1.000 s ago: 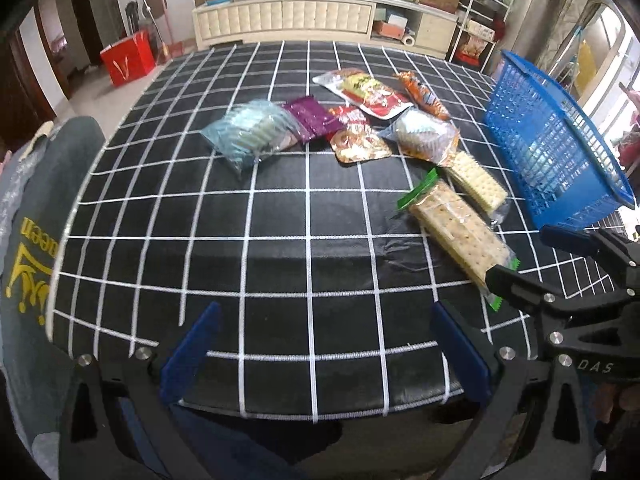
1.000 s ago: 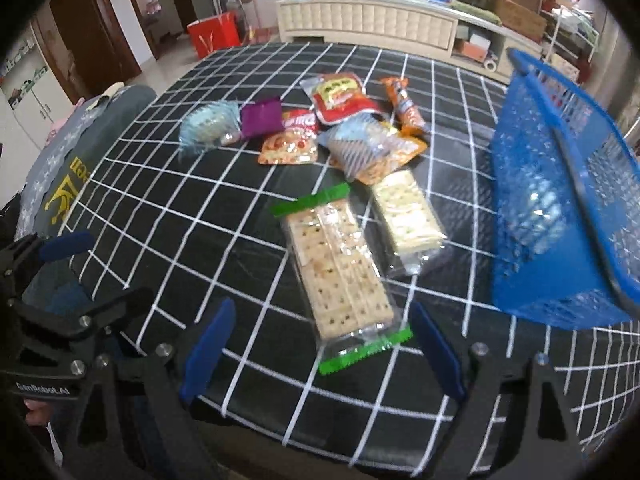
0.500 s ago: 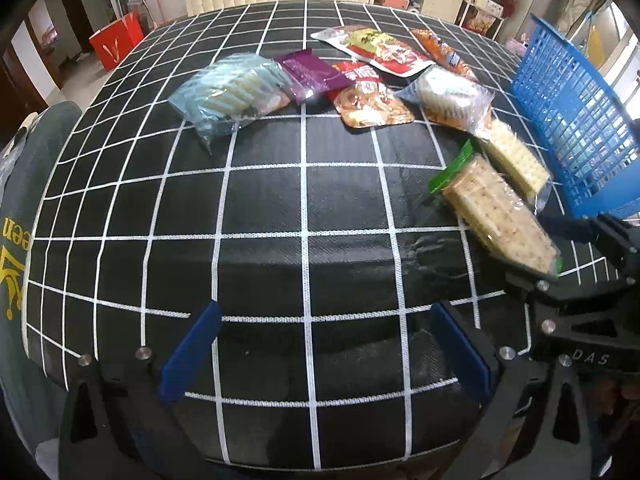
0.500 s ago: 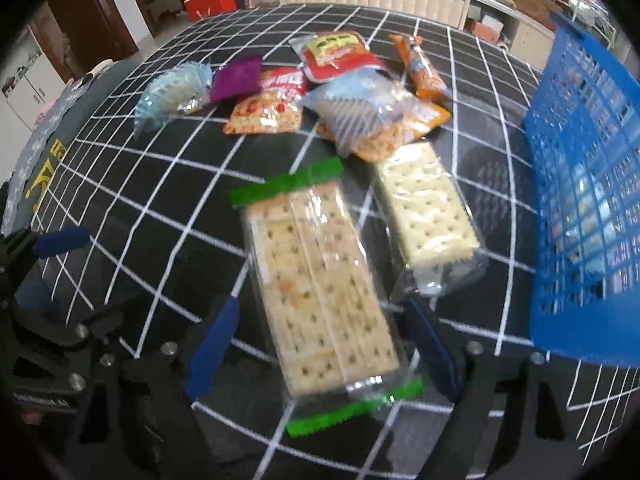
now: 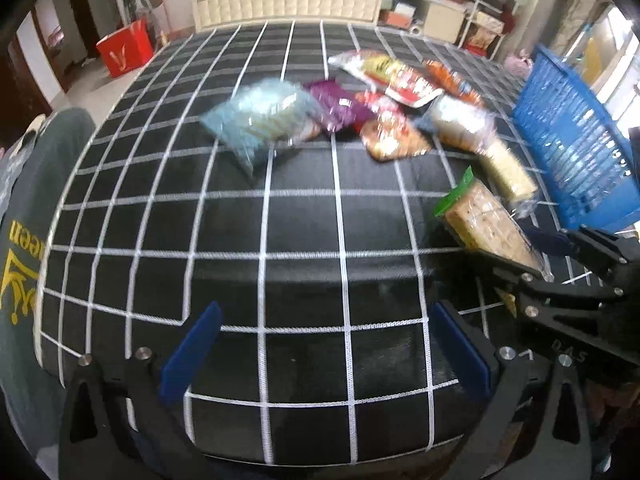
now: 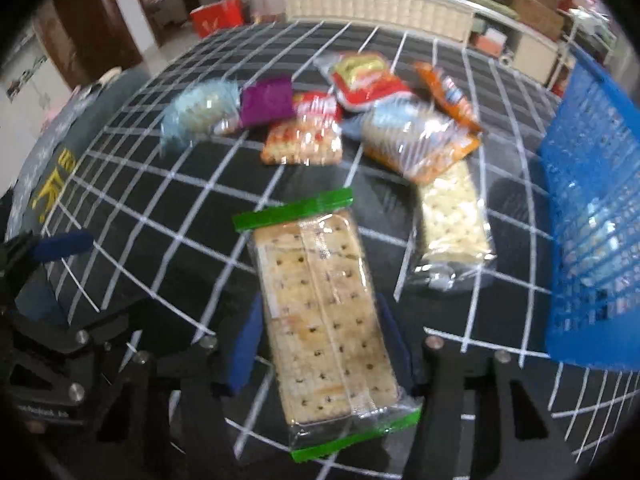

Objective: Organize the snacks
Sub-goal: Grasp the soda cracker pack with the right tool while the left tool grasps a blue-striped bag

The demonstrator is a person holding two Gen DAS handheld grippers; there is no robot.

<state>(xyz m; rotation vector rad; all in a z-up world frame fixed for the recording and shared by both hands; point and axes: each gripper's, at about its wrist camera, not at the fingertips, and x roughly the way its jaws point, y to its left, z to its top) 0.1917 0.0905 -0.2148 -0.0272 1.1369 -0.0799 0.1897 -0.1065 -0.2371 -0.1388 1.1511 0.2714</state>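
Observation:
A long cracker pack with green ends lies on the black checked tablecloth. My right gripper straddles its near half. The jaws are closing and both blue pads touch the pack's long sides. In the left wrist view the same pack sits between the right gripper's fingers. My left gripper hovers open over bare cloth near the front edge, nothing between its fingers. A paler cracker pack lies just right of the first one.
A blue plastic basket stands at the right edge of the table. Several snack bags are heaped at the far middle, among them a light blue bag and a purple one. A person's grey garment is at the left.
The right gripper came down over the green-ended cracker pack and its jaws narrowed onto the pack's sides. The left gripper shifted a little over the cloth and stayed open.

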